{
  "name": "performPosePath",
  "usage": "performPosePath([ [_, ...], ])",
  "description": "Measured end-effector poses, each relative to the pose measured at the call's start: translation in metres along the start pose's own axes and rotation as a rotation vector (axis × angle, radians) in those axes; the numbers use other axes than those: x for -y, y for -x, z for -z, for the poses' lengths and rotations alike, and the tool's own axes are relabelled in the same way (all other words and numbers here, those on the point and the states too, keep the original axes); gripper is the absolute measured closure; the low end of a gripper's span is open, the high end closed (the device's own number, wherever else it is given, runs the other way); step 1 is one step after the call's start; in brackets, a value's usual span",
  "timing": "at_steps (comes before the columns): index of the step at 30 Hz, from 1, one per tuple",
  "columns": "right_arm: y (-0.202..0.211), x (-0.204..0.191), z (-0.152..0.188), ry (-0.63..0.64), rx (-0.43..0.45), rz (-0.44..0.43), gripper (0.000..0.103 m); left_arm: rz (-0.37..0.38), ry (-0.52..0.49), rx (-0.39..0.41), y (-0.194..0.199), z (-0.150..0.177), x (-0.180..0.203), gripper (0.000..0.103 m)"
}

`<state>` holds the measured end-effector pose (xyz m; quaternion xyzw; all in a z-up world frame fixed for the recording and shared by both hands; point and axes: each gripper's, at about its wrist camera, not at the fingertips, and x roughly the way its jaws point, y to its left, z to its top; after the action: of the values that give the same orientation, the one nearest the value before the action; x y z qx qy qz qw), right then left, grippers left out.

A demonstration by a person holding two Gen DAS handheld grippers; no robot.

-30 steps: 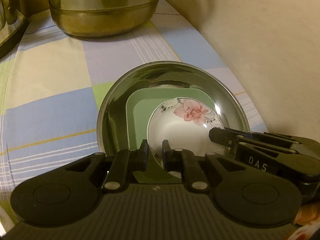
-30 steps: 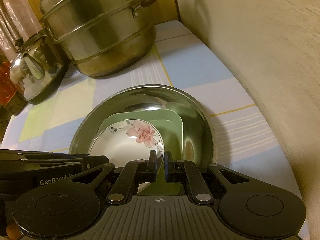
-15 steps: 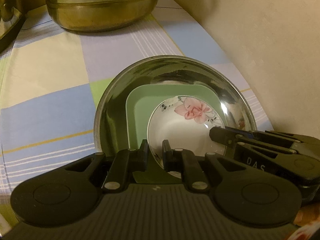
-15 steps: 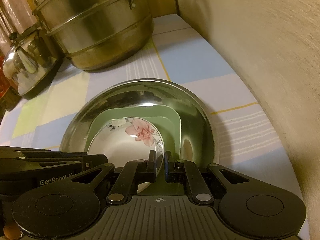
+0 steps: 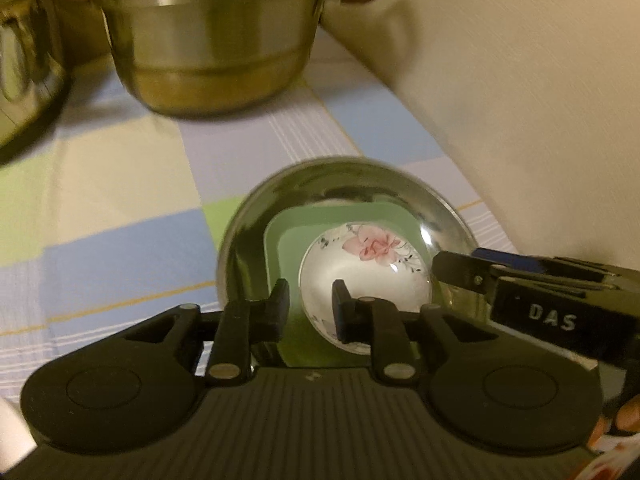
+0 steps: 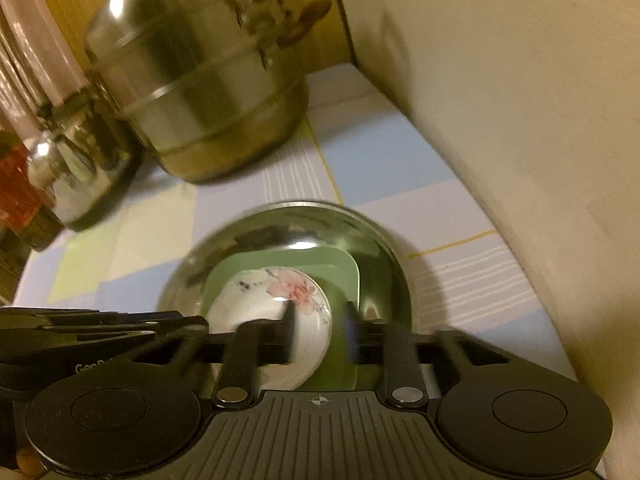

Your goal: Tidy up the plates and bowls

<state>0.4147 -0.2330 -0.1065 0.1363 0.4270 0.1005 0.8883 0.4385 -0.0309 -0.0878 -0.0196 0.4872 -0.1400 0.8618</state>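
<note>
A white floral bowl (image 5: 360,276) (image 6: 248,304) rests in a green square plate (image 5: 284,240) (image 6: 344,272), which lies inside a steel bowl (image 5: 248,248) (image 6: 384,264) on the checked tablecloth. My left gripper (image 5: 310,300) straddles the white bowl's near-left rim; its jaws are opening and the pads stand clear of the rim. My right gripper (image 6: 319,320) straddles the near-right rim, its blurred jaws also opening, without pressing on it. Each gripper shows in the other's view: the right gripper (image 5: 440,264) and the left gripper (image 6: 180,320).
A tall steel steamer pot (image 5: 212,40) (image 6: 208,92) stands at the back of the table. A shiny kettle (image 6: 72,160) sits to its left. A pale wall (image 5: 520,120) runs close along the right side of the steel bowl.
Both grippers were shut on the white bowl's rim; both have now spread their fingers and let go. Both have lifted back a little, so the dishes look smaller and lower.
</note>
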Motion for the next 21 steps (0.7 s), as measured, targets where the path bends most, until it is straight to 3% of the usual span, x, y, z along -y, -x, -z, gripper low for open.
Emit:
performPosePath([
  [7, 0.055, -0.002, 0.010, -0.027, 0.061, -0.055, 0.055, -0.036, -0.031, 0.075, 0.059, 0.020, 0.008, 0.064],
  [14, 0.111, 0.001, 0.043, -0.072, 0.088, -0.131, 0.051, -0.093, -0.027, 0.116, 0.113, 0.058, 0.020, 0.059],
  [21, 0.154, 0.001, 0.083, -0.073, 0.067, -0.168, 0.039, -0.117, 0.034, 0.136, 0.160, 0.109, 0.029, 0.058],
])
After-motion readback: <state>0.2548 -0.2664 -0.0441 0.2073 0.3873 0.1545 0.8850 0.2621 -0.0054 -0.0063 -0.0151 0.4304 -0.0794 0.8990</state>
